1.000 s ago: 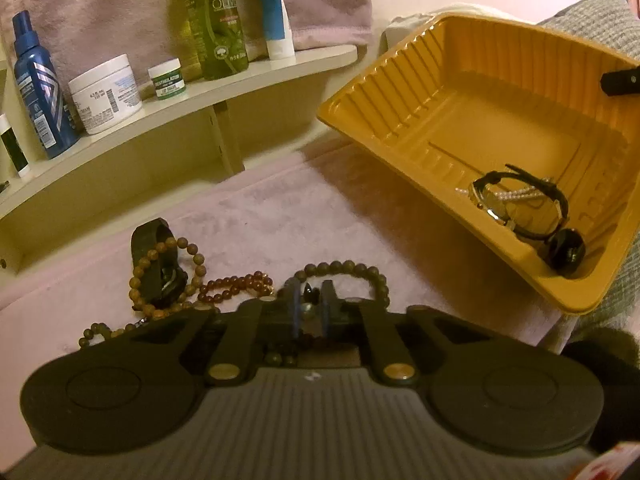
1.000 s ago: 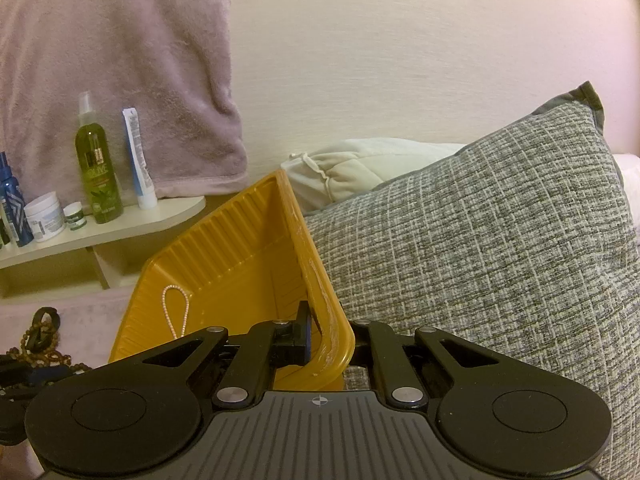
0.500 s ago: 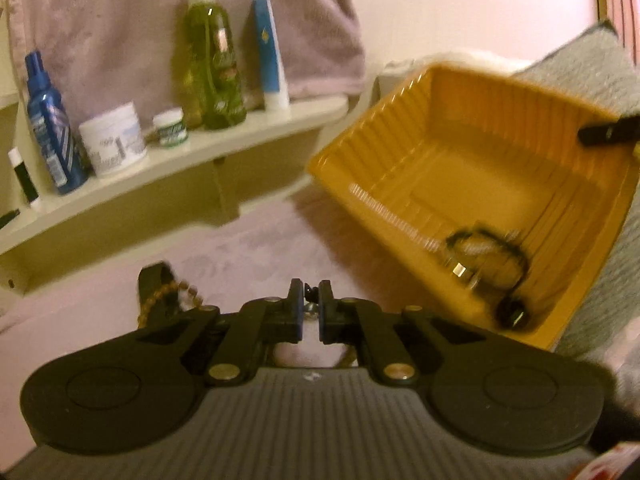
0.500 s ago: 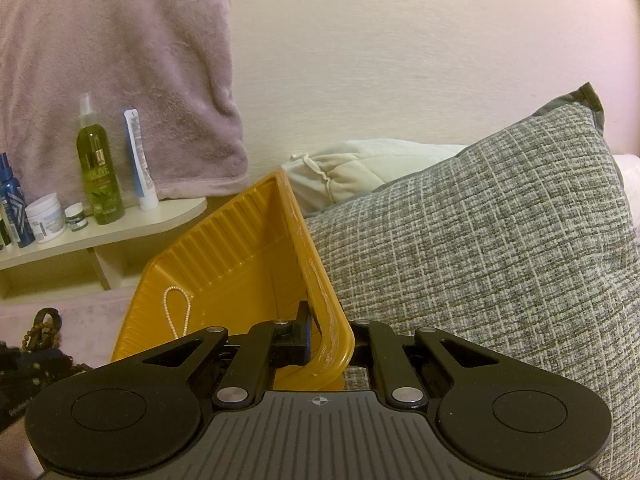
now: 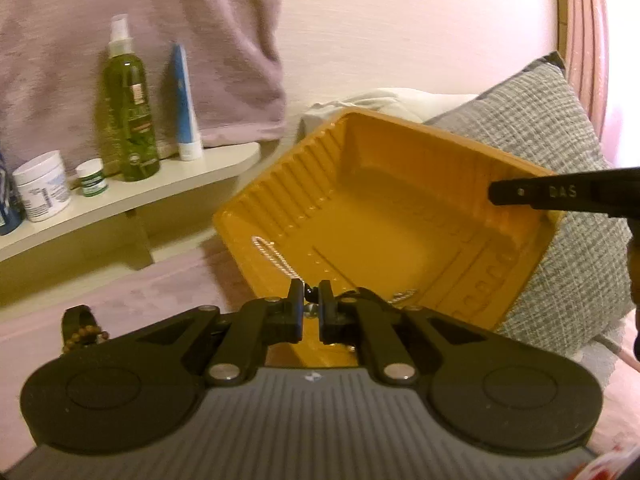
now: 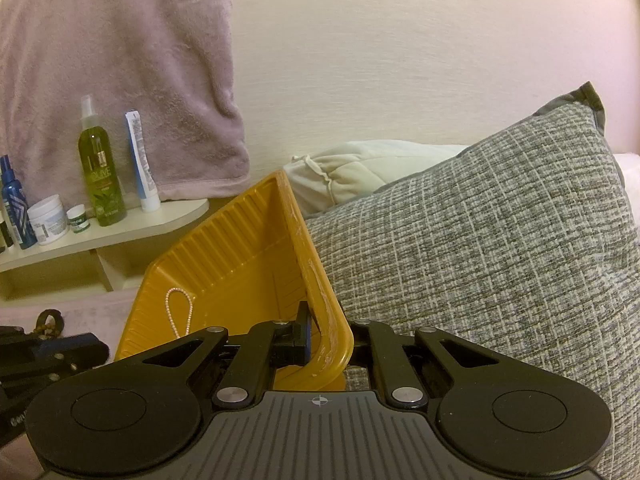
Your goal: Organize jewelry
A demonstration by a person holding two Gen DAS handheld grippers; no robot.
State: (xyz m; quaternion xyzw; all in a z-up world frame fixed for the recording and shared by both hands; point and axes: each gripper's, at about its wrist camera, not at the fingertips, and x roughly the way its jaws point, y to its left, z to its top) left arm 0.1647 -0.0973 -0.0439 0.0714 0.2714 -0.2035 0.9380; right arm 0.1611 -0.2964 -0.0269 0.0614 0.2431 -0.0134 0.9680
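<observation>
Your left gripper [image 5: 311, 300] has its jaws pinched almost together on a small dark piece [image 5: 308, 301]. It looks like one bead of a strand. Whatever hangs from it is hidden under the gripper body, so you cannot tell how long the trailing part is.

Straight ahead of those jaws, and lower, is the open mouth of the yellow tray [image 5: 400, 216]. Its near rim lies just beyond the fingertips, so the piece seems to sit at or just over that lip, not yet above the tray floor. That is the relation the drop depends on: the tray lies forward and a little to the right, with its long axis running from near left to far right. I judge that a short push forward would put the piece above the floor.

A pearl chain [image 5: 274, 256] already lies inside, against the ribbed left wall. It runs lengthwise down the slope, just ahead and left of your jaws.

Your right gripper [image 6: 328, 340] is clamped on the tray's right rim and holds the tray tipped up against the grey pillow [image 6: 480, 260]. The left hand is therefore the only one free to deliver.

More beaded bracelets [image 5: 82, 332] wait on the bed cover [image 5: 140, 288] to your left, well apart from the tray.
</observation>
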